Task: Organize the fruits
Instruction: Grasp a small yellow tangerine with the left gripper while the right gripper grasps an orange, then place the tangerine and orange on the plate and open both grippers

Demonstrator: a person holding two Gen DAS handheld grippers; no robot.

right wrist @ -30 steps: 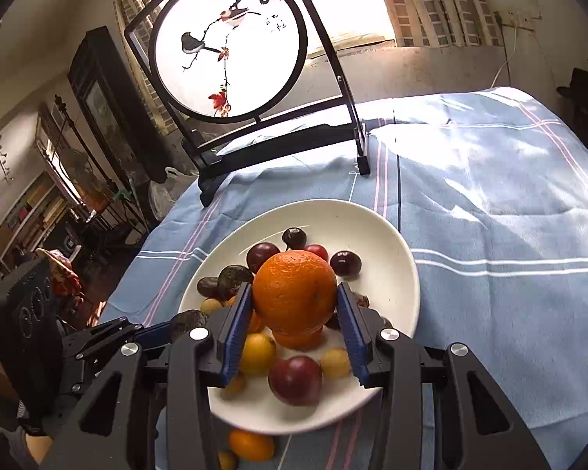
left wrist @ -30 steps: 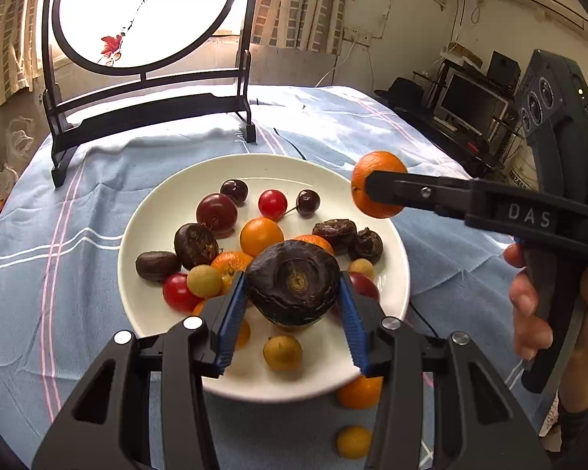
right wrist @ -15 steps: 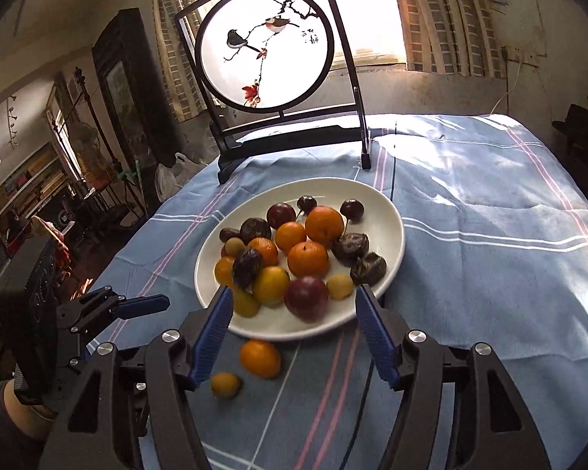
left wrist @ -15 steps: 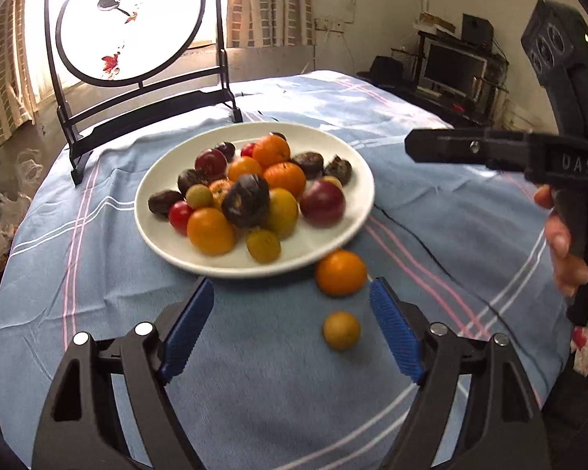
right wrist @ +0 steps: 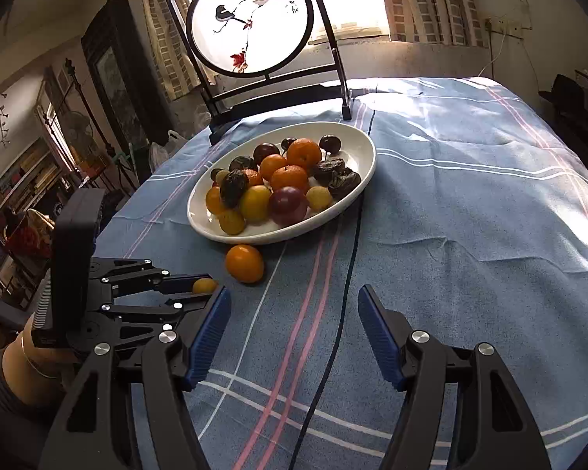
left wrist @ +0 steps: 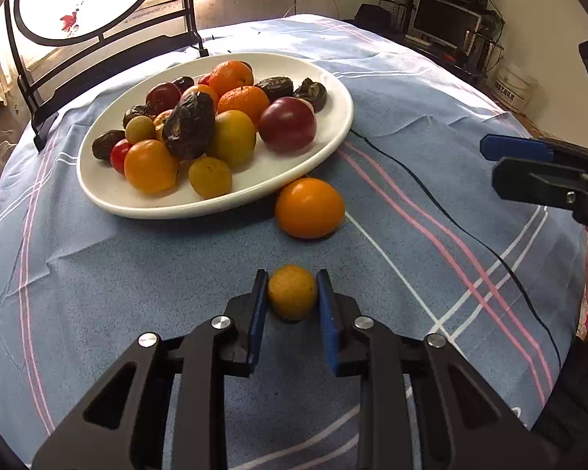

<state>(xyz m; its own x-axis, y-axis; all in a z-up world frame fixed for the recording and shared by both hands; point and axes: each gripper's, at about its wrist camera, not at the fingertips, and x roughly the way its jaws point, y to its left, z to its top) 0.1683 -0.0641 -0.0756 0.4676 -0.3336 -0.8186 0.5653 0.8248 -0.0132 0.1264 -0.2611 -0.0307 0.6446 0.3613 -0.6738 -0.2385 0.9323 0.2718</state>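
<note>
Left wrist view, left to right. Far left: a black stand with a round painted screen on the blue striped tablecloth. Left of centre: a white plate heaped with fruit, among it a wrinkled dark fruit, a dark red plum and several oranges. Just beside the plate's near right rim, on the cloth: a loose orange. Near centre: the left gripper, whose jaws have just been closing; its blue pads now press both sides of a small yellow fruit, which sits low at the cloth. A thin black cable runs rightward from the plate. Far right: the right gripper, seen from the side.

Right wrist view, left to right. Near left: a hand holds the left gripper, closed on the small yellow fruit. The loose orange lies between that fruit and the plate. Near centre: the right gripper with jaws wide and nothing between them, over bare cloth near the cable.
</note>
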